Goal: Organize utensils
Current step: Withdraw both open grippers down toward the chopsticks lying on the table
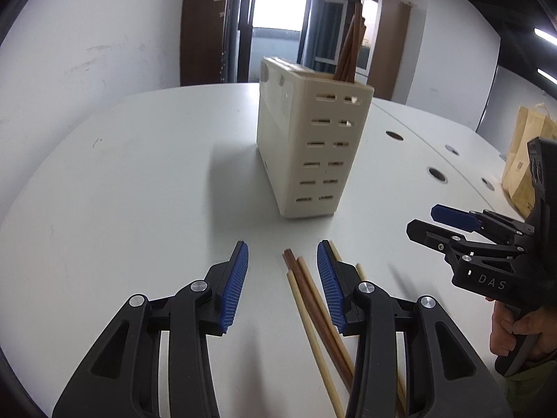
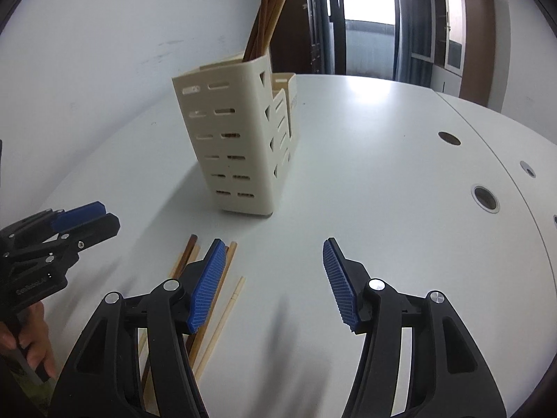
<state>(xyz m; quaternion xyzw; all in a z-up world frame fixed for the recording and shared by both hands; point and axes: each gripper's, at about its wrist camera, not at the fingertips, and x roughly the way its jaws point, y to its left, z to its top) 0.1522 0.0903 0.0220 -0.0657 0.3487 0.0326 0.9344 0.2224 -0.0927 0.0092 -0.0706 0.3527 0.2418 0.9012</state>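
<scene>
A cream slotted utensil holder (image 1: 310, 146) stands on the white table (image 1: 139, 181) with several brown chopsticks (image 1: 350, 48) upright in it; it also shows in the right wrist view (image 2: 240, 139). Loose light and dark chopsticks (image 1: 313, 299) lie flat on the table in front of it, also in the right wrist view (image 2: 212, 299). My left gripper (image 1: 282, 261) is open and empty, its jaws astride the chopstick tips. My right gripper (image 2: 271, 261) is open and empty, to the right of the loose chopsticks; it also shows in the left wrist view (image 1: 423, 221).
Round cable holes (image 2: 485, 198) run along the table's right side. Brown paper bags (image 1: 525, 160) stand at the far right. A white wall is behind the holder, with a doorway and cabinets beyond the table.
</scene>
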